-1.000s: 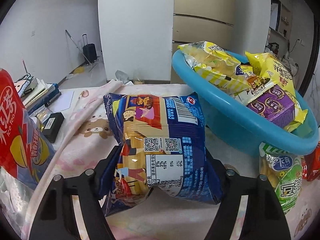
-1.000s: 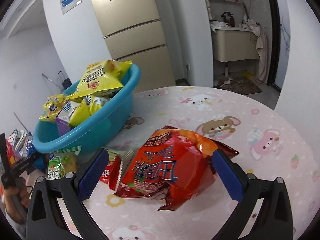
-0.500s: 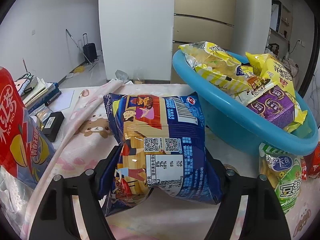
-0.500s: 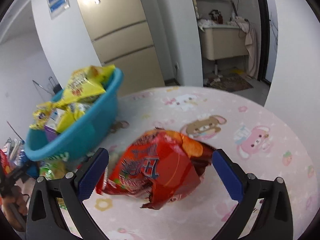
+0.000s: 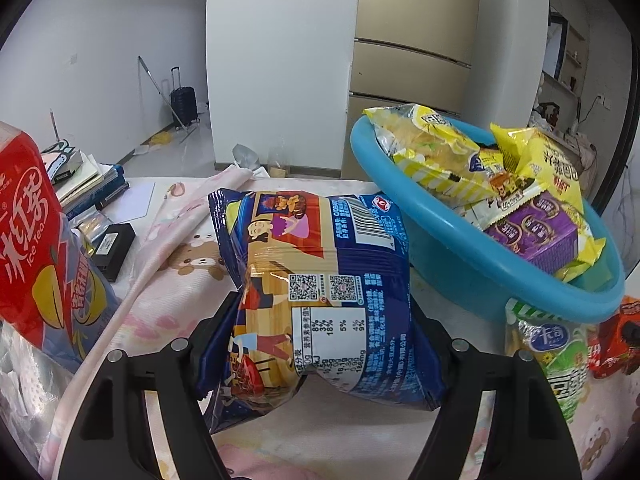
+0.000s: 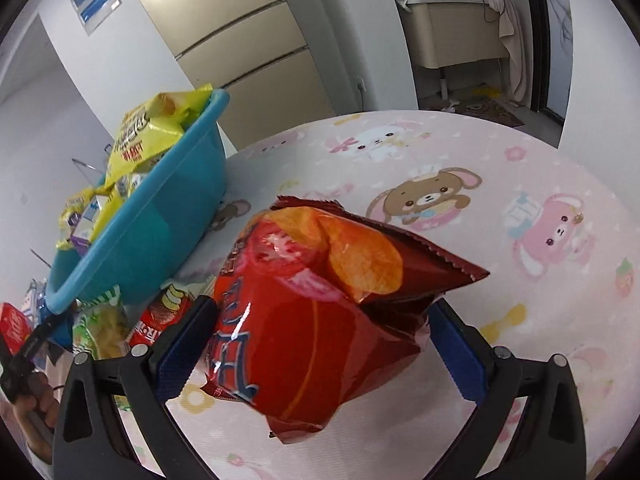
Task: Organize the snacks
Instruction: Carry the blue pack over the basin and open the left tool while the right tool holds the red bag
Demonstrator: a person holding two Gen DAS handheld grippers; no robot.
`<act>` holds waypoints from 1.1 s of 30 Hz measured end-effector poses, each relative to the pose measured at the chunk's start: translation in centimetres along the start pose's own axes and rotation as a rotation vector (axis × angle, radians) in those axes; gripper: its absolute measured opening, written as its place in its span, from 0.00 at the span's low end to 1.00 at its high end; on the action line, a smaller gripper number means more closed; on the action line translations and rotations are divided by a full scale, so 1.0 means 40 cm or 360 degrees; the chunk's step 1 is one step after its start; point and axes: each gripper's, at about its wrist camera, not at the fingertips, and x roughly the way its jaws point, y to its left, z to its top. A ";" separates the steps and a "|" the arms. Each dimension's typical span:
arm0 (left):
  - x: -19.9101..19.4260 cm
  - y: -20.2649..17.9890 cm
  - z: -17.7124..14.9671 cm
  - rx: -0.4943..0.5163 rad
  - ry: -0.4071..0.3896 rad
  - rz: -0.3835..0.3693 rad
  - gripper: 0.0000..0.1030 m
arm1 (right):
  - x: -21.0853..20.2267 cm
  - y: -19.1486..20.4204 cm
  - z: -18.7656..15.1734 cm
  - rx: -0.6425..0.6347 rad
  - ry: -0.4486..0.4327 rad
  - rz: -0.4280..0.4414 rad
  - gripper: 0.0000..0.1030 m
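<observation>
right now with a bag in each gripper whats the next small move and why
Probably carry the red chip bag left and up over the blue basin rim. The right gripper holds it clear of the tablecloth, and the basin with the other snacks is close by.

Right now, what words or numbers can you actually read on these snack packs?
"Ice Tea" on the red pack at far left.
"8% 3% 18% 5% 4% 9%" in the nutrition table on the blue bag.
Chinese characters on the red chip bag, yellow bag and green bag: not legible to me.
Barcode digits: too small.
</observation>
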 end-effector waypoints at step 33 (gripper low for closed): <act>-0.235 -0.231 0.266 0.0099 -0.0335 -0.0268 0.75 | -0.101 0.039 0.007 -0.0040 -0.0264 0.0138 0.79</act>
